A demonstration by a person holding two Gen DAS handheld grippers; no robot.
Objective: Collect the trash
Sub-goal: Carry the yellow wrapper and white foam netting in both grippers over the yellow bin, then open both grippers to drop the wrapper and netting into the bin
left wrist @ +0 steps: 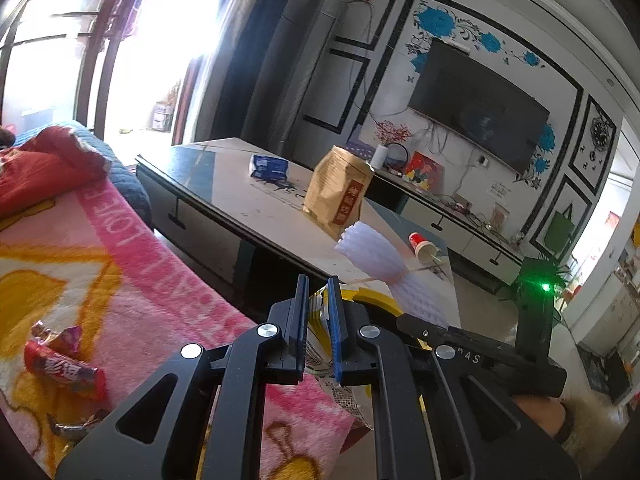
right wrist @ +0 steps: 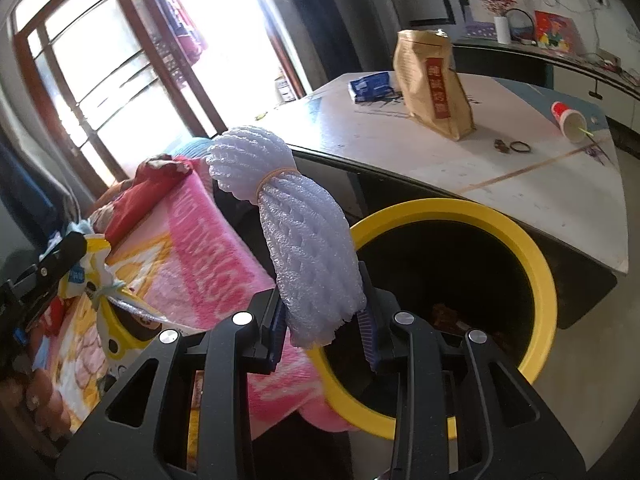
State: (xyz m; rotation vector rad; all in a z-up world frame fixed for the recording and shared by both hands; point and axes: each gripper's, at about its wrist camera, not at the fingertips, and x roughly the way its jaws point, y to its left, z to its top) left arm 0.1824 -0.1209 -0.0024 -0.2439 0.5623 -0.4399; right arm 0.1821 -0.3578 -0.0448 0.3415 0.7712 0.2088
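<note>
My left gripper [left wrist: 319,292] is shut on a yellow and white snack bag [left wrist: 320,334], held over the pink blanket's edge; the bag also shows in the right wrist view [right wrist: 120,320]. My right gripper [right wrist: 324,300] is shut on a bundle of white foam fruit netting [right wrist: 296,240], tied with a rubber band, at the left rim of the yellow-rimmed trash bin [right wrist: 536,260]. The netting [left wrist: 372,256] and a bit of the bin's rim [left wrist: 376,296] show in the left wrist view. A red candy wrapper [left wrist: 66,368] lies on the blanket.
A coffee table [right wrist: 520,184] behind the bin carries a brown paper bag [right wrist: 432,84], a blue packet [right wrist: 370,86] and a tipped red paper cup [right wrist: 568,118]. The pink blanket [left wrist: 120,280] covers a sofa on the left. A TV [left wrist: 476,104] hangs on the far wall.
</note>
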